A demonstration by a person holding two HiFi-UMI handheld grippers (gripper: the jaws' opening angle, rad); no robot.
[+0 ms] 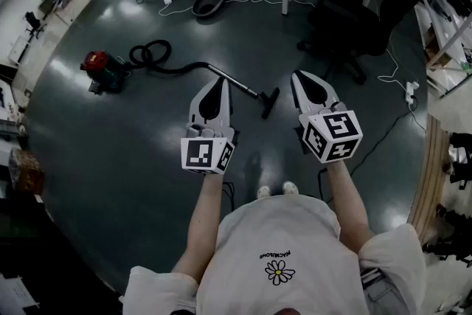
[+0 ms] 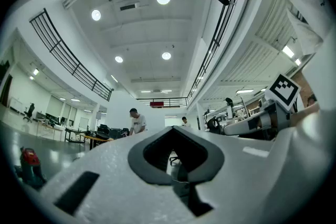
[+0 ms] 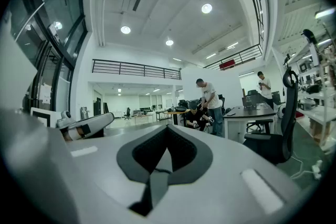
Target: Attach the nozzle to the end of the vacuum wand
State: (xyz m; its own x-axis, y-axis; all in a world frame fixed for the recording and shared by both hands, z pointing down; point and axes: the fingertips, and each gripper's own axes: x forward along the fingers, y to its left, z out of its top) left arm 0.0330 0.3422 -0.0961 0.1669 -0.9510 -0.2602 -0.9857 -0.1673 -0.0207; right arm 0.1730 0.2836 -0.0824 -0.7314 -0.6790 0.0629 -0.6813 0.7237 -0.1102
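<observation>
The left gripper (image 1: 219, 83) and right gripper (image 1: 299, 77) are hovering with jaws pressed together on nothing, while the nozzle (image 1: 270, 102) is lying on the floor (image 1: 110, 158) at the end of the vacuum wand (image 1: 234, 80), seemingly joined already, though too small to confirm.

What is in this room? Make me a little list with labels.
vacuum: red, on the floor
hose: black, coiled beside the vacuum
wand: lying on the floor
nozzle: at the wand's end; joined or not, unclear
left gripper: shut, empty
right gripper: shut, empty
</observation>
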